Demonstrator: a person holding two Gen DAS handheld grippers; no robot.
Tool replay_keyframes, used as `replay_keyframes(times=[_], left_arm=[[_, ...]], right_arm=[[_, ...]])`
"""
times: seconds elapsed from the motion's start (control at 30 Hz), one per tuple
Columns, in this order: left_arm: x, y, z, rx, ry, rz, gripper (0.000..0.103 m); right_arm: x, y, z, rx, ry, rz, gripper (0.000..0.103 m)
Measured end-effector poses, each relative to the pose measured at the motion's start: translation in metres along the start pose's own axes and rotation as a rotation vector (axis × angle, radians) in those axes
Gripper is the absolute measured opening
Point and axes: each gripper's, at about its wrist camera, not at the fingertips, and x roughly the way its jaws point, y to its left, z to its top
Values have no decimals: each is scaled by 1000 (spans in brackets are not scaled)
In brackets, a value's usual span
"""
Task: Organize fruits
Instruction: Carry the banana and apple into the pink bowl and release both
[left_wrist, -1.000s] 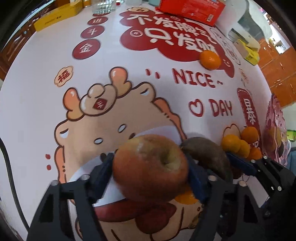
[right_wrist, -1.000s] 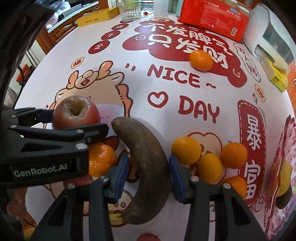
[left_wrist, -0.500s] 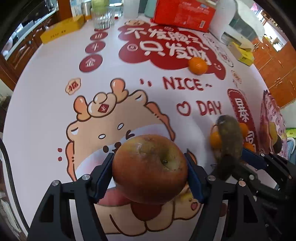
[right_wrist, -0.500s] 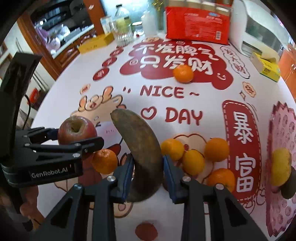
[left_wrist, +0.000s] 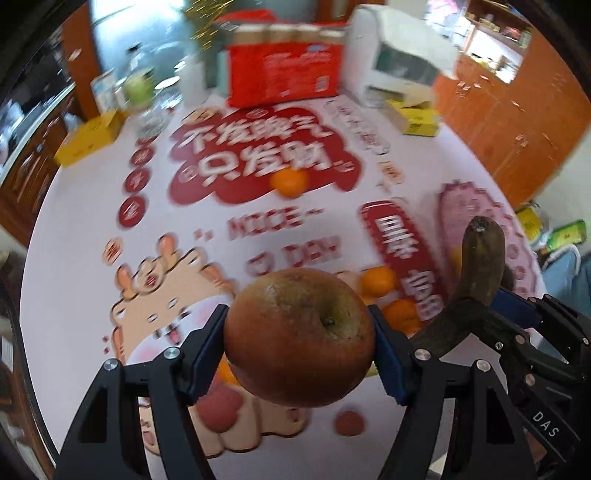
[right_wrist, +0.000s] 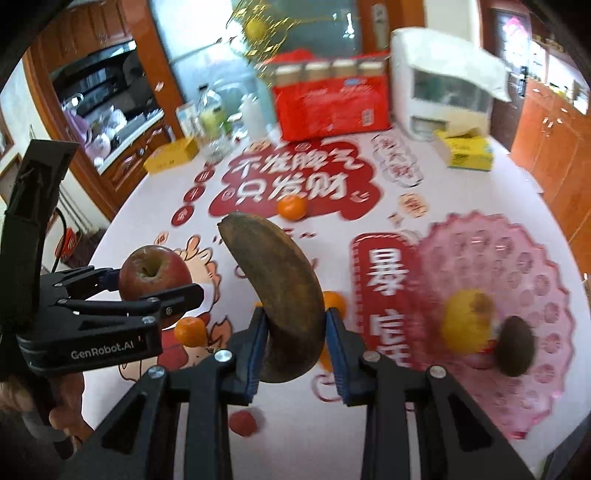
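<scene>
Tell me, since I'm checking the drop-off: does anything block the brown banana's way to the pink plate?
Nothing visible: the banana hangs above the table, and the pink plate lies open to its right, with bare room beside its two fruits.

1. Right gripper (right_wrist: 295, 347) is clamped on a browned banana (right_wrist: 280, 291), lifted above the tablecloth (right_wrist: 295, 435).
2. Left gripper (right_wrist: 153, 286) grips a red apple (right_wrist: 153, 271).
3. Pink plate (right_wrist: 517, 258) holds two fruits.

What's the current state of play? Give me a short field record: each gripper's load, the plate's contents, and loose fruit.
left gripper: shut on apple, lifted off the table
right gripper: shut on brown banana, lifted
pink plate: a yellow fruit and a dark fruit
loose on tablecloth: one orange on the red banner, more oranges below the grippers
</scene>
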Motion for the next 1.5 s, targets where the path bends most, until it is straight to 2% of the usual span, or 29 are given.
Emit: replay_keyframes(times=[0.23,0.37,0.6,0.8,0.93,1.13,1.3,1.5], left_arm=[[-8,-88,21,118,-39,-90,71],[2,-143,29,179,-29,-137,71],[31,-214,36,259,5,-170,71],[53,-256,39,309,43,-194,71],[68,-274,43,325,63,-194,71],[91,-289,56,328,70,-166,71],[110,-293,65,320,86,-147,71],[136,-294,70,303,151,-118,71]], right_arm=[[-59,-64,-14,71,-65,-91,32],[-74,-105,-26,129,-61,-149,32],[-72,-177,-42,272,-4,-189,32],[-46,-224,-53,368,109,-224,32],[-36,-241,-54,408,133,-186,32],[-31,-244,-50,369,125,-208,33],[-32,-247,-46,350,106,-203,40],[-24,-251,-47,338,132,-203,40]])
